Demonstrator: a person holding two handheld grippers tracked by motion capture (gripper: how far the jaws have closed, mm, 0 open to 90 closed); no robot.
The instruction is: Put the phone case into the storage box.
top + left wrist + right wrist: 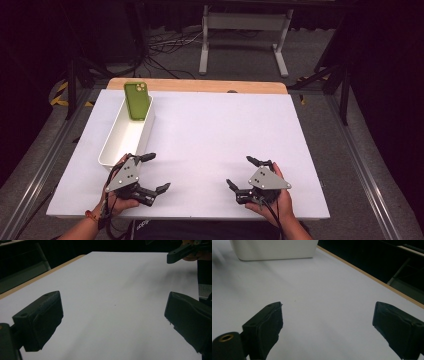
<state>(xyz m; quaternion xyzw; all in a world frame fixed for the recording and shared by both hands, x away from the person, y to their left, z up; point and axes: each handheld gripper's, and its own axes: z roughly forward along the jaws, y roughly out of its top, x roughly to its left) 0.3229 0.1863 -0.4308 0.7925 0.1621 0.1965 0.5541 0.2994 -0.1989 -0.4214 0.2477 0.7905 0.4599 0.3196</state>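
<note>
A green phone [137, 100] leans inside the far end of a long white bin [116, 148] at the table's left side. My left gripper [157, 172] rests near the front edge, just in front of the bin's near end, open with nothing between its fingers. My right gripper [241, 172] sits at the front right of the table, open and empty too. In the left gripper view my left gripper [113, 317] faces across bare white table, with the other gripper's finger [178, 253] at the top right. In the right gripper view my right gripper [327, 327] looks toward the bin [274, 250].
The white table top [215, 130] has a wooden strip [200, 85] along its far edge. Beyond it stand a table frame [245, 35] and cables on the floor. Rails run along both sides of the table.
</note>
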